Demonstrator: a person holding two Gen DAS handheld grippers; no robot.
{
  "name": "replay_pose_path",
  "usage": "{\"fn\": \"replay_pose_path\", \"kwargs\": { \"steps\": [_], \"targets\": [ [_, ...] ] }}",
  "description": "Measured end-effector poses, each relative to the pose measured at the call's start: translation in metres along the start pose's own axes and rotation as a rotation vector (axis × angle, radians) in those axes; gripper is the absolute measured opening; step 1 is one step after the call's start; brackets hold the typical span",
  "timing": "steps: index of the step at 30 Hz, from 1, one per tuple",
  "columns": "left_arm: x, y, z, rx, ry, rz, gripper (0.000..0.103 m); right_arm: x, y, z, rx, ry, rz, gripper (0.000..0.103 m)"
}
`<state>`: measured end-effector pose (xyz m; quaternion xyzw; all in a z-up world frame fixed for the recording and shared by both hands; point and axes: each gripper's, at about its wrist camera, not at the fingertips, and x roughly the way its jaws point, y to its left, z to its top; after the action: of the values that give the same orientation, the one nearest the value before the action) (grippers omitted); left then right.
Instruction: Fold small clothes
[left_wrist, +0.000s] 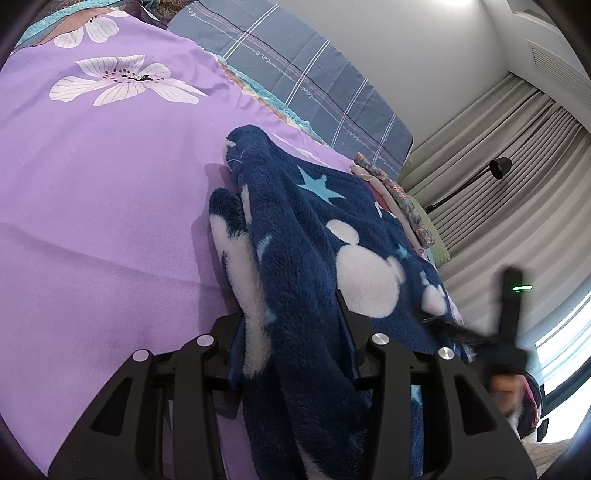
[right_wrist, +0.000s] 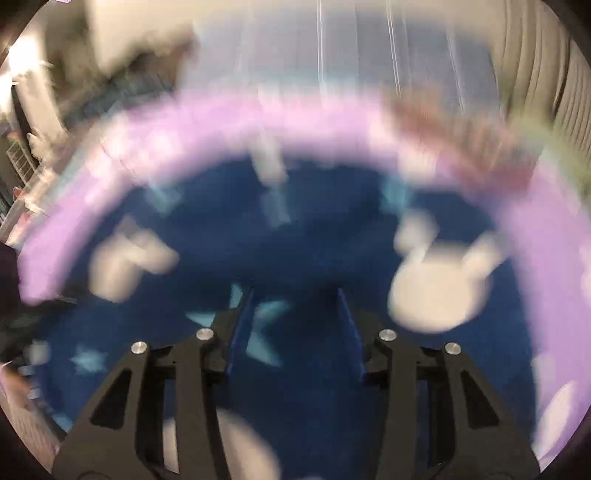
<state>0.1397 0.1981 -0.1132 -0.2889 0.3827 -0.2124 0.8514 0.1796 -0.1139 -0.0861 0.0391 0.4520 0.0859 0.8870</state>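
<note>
The navy fleece garment (left_wrist: 332, 236), patterned with white mouse heads and pale blue stars, lies bunched on the purple floral bedspread (left_wrist: 103, 206). The left gripper (left_wrist: 291, 328) has a thick fold of it between its jaws, which stand fairly wide and press the fleece on both sides. A small stack of folded clothes (left_wrist: 399, 199) sits at the far right. The right gripper (right_wrist: 295, 314) hovers over the fleece garment (right_wrist: 303, 236); that view is badly blurred, jaws apart with nothing gripped.
</note>
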Motion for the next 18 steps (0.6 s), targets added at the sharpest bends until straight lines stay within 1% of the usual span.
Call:
{"fn": "replay_pose_path", "kwargs": {
  "steps": [1, 2, 4, 5, 6, 8, 9, 10, 11, 12, 13, 14, 15, 16, 18],
  "targets": [
    [0.000, 0.000, 0.000, 0.000, 0.001, 0.000, 0.043, -0.007, 0.006, -0.001, -0.037, -0.014, -0.026, 0.048],
    [0.000, 0.001, 0.001, 0.000, 0.000, -0.002, 0.043, -0.014, 0.013, 0.001, -0.069, -0.008, -0.041, 0.049],
    [0.000, 0.003, 0.001, -0.009, 0.003, -0.013, 0.043, -0.024, 0.016, 0.013, -0.048, 0.005, 0.002, 0.050],
    [0.000, 0.003, 0.001, -0.009, 0.003, -0.015, 0.043, -0.029, 0.016, 0.022, -0.035, -0.007, 0.033, 0.049],
    [0.000, 0.003, 0.001, -0.006, 0.003, -0.013, 0.043, -0.034, 0.019, 0.033, -0.036, -0.031, 0.041, 0.049],
    [0.000, 0.002, 0.001, -0.003, 0.002, -0.011, 0.043, -0.038, 0.027, 0.065, -0.063, -0.118, -0.004, 0.049],
    [-0.001, 0.002, 0.001, -0.004, 0.002, -0.012, 0.043, -0.030, 0.030, 0.081, -0.074, -0.136, -0.029, 0.051],
    [-0.001, 0.002, 0.000, -0.004, 0.002, -0.012, 0.043, -0.018, 0.029, 0.093, -0.075, -0.137, -0.067, 0.052],
    [-0.001, 0.002, 0.000, -0.003, 0.002, -0.011, 0.043, 0.004, 0.026, 0.107, -0.065, -0.116, -0.121, 0.052],
    [-0.001, 0.002, 0.000, -0.004, 0.002, -0.012, 0.043, 0.027, 0.020, 0.115, -0.050, -0.078, -0.153, 0.054],
    [-0.001, 0.002, 0.000, -0.004, 0.002, -0.012, 0.043, 0.073, 0.008, 0.117, -0.023, 0.048, -0.168, 0.054],
    [-0.001, 0.002, 0.000, -0.005, 0.002, -0.015, 0.044, 0.097, 0.003, 0.114, -0.032, 0.094, -0.158, 0.058],
    [-0.001, 0.002, 0.000, -0.003, 0.002, -0.018, 0.046, 0.098, 0.009, 0.116, -0.097, 0.035, -0.178, 0.059],
    [0.000, 0.001, 0.000, -0.001, 0.004, -0.016, 0.046, 0.095, 0.016, 0.116, -0.128, 0.042, -0.212, 0.059],
    [-0.001, 0.003, 0.000, -0.004, 0.002, -0.022, 0.046, 0.086, 0.026, 0.112, -0.178, 0.023, -0.256, 0.058]
  ]
}}
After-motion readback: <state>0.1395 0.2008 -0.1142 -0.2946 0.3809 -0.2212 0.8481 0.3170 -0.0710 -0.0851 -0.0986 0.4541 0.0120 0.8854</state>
